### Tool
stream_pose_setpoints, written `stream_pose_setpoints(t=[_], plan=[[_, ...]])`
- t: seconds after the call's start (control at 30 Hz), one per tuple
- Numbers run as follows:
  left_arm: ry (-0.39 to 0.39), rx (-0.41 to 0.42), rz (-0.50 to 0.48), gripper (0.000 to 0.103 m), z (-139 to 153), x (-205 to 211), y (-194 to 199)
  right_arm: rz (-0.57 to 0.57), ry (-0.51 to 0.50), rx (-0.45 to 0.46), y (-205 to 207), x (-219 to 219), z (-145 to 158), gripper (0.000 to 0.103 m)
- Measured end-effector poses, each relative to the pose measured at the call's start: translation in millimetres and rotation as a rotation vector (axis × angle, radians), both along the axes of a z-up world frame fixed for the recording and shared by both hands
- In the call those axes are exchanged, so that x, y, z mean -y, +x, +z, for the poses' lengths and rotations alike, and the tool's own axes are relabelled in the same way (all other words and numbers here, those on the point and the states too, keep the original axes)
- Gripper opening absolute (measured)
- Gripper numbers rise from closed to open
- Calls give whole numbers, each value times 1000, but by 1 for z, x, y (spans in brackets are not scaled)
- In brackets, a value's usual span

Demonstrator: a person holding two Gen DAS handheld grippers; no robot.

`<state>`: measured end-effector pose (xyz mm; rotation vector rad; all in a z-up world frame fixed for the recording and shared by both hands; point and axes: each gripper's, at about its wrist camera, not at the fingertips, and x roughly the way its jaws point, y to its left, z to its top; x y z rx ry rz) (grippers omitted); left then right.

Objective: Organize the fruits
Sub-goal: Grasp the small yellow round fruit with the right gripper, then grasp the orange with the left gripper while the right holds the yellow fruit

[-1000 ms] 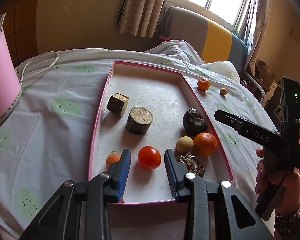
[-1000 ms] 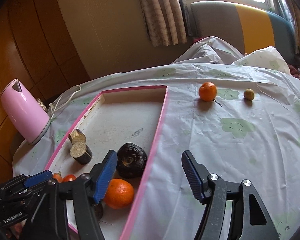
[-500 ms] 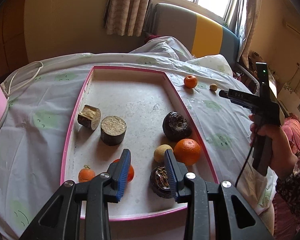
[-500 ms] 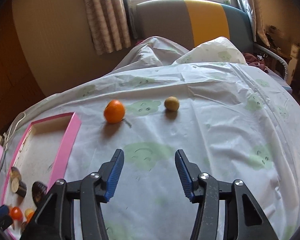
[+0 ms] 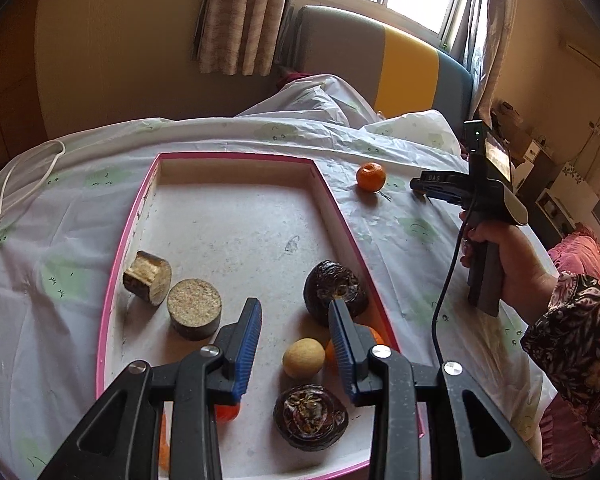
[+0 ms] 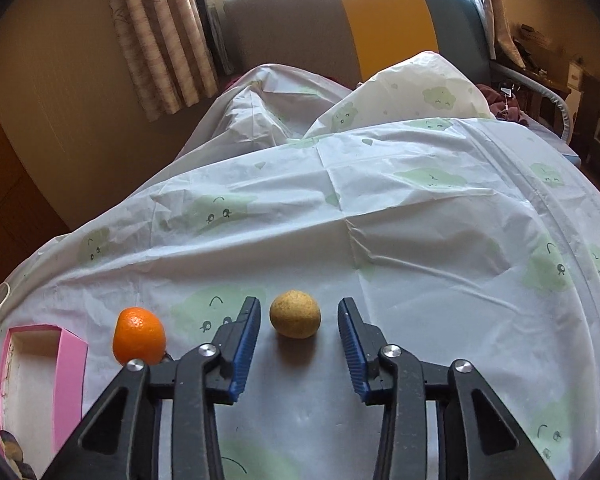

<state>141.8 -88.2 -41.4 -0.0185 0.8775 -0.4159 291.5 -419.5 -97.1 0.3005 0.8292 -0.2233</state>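
Right wrist view: the right gripper (image 6: 298, 330) has just been closing, its pads flanking but not touching the small tan fruit (image 6: 295, 313) on the tablecloth (image 6: 420, 248); a mandarin (image 6: 139, 335) sits at 9 o'clock. Left gripper (image 5: 294, 340) hangs partly open, holding nothing, above the pink tray (image 5: 116, 264).

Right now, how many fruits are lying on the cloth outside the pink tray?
2: an orange mandarin near the pink tray, and a small tan fruit just right of it. Others may be hidden beyond view.
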Motion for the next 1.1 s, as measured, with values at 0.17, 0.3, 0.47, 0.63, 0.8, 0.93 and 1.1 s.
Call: stream_pose_setpoints(t=[0.17,0.3,0.47,0.63,0.8,0.93,1.1], plan=[[5,6,-44,35,7,23,6,25,16,25,-9,0,2,27],[1,-3,-76,35,12,46,14,50,18,22,-30,-2,3,27],[33,-15,-122,37,17,86,34,66,6,12,-66,-7,2,27],[27,-43,-136,42,21,125,67,51,-5,33,-80,-9,2,27],[50,-45,-98,43,18,153,101,43,15,41,-81,-5,-1,27],[51,-74,-76,43,7,168,122,42,19,49,-82,-4,-1,27],[51,-108,-29,43,-9,178,147,41,10,49,-82,-5,-2,27]])
